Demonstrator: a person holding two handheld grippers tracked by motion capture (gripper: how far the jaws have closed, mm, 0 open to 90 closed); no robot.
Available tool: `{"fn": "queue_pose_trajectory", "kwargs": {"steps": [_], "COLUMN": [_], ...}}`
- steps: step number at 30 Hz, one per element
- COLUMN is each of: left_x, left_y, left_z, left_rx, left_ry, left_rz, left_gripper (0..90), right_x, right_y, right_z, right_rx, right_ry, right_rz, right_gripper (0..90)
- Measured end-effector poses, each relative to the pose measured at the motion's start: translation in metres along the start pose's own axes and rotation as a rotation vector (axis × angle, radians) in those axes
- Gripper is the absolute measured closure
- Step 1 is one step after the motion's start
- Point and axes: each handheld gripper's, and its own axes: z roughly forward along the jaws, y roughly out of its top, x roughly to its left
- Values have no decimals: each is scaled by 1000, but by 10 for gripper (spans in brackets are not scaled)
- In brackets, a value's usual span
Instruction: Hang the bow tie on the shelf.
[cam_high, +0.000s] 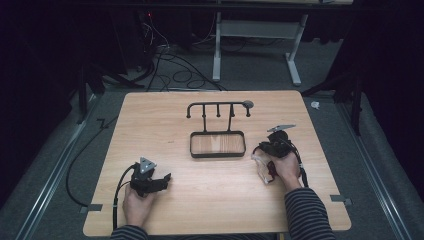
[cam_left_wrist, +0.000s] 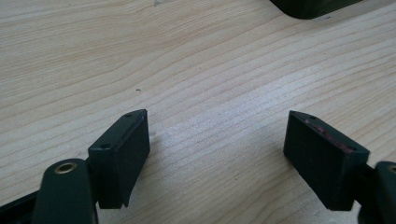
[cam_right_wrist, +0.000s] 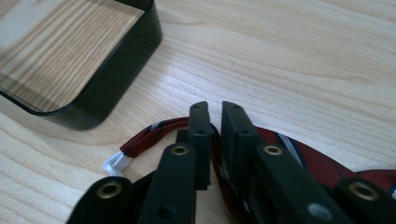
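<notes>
Pinching the striped tie (cam_right_wrist: 322, 163), right claw (cam_right_wrist: 214, 109) beside the tray's rim (cam_right_wrist: 119, 79).

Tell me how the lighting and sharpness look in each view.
High view: dim, dark surroundings, table lit, soft detail. Left gripper view: bright, wood grain sharp, soft shadow beside the left gripper. Right gripper view: bright, red tie crisp, tray slightly soft with glare at the top left corner.

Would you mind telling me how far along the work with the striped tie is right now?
Early stage. Done: the right gripper has its jaws closed on the red striped tie, which lies on the table beside the black tray. In hand: that grip. Left: lifting the tie, probably toward the hook rack, whose hooks are bare. The left gripper rests open, holding nothing.
</notes>
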Motion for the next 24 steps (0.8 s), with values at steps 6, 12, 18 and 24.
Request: {"fn": "queue_pose_trajectory", "kwargs": {"steps": [6, 12, 18, 24], "left_x": [0, 0, 0, 0], "left_y": [0, 0, 0, 0], "left_z": [0, 0, 0, 0], "left_rx": [0, -1, -1, -1], "left_ry": [0, -1, -1, -1], "left_rz": [0, 0, 0, 0], "left_gripper": [231, 231, 231, 231], "right_x": [-2, 0, 4, 6], "right_y": [-1, 0, 2, 4], "right_z": [0, -9, -26, -39], "right_rx": [12, -33, -79, -117], "right_ry": [-1, -4, -8, -6], "right_rz": [7, -8, -26, -43], "right_gripper": [900, 900, 900, 900]}}
